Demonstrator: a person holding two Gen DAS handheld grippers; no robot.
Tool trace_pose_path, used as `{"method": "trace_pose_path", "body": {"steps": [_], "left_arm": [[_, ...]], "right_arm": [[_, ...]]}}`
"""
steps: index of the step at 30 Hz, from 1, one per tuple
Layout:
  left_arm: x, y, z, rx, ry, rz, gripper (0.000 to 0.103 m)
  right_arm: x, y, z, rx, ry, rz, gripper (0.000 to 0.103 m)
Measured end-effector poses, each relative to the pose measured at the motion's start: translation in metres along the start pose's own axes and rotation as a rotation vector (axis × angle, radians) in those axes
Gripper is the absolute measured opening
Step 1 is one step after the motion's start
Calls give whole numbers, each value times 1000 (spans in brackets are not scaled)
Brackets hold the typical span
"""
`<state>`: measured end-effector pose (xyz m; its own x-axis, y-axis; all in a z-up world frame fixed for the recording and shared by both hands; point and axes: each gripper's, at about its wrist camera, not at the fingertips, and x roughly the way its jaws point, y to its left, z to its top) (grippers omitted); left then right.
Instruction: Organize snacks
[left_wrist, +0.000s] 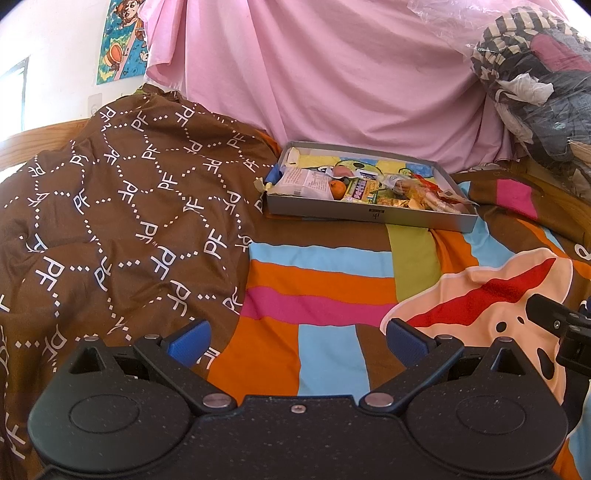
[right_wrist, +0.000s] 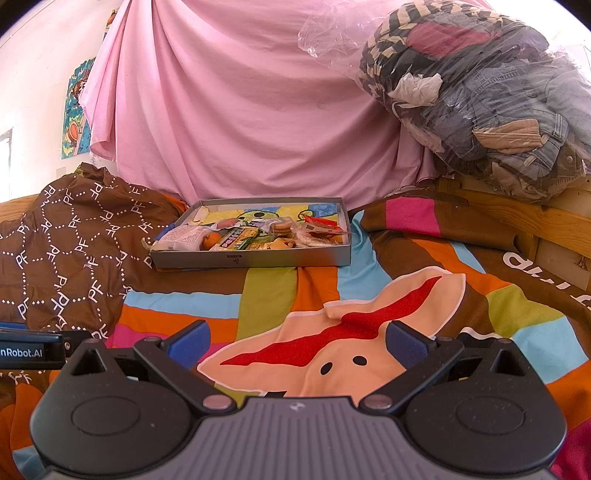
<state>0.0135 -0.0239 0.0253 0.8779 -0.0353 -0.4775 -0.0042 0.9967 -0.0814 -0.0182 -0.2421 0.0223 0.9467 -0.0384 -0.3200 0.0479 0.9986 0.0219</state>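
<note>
On the striped bedspread, well ahead of both my tongs, sits the grey box of snacks.

My left gripper hangs low over the spread with its blue pads wide apart and nothing between them; my right gripper is the same, jaws spread and empty, above the peach-and-red figure printed on the cloth. The box lies flat near the pink sheet, its left end just beside the brown patterned quilt. Inside it I see a jumble: a small orange, a white packet at the left, a green-and-yellow candy pack, round biscuits, and red wrappers at the right. A clear bag of clothes is piled at the far right.
</note>
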Motion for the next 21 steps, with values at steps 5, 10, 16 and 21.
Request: {"method": "trace_pose_path", "body": {"steps": [5, 10, 16, 21], "left_arm": [[0, 1, -4, -3, 11, 21, 101], [1, 3, -2, -4, 35, 61, 101], [1, 4, -1, -5, 50, 82, 100], [1, 4, 0, 0, 49, 87, 100]], "right_arm": [[0, 0, 0, -1, -1, 0, 103], [0, 1, 1, -6, 1, 2, 103], [1, 0, 1, -12, 5, 3, 103], [1, -1, 1, -12, 3, 2, 103]]}}
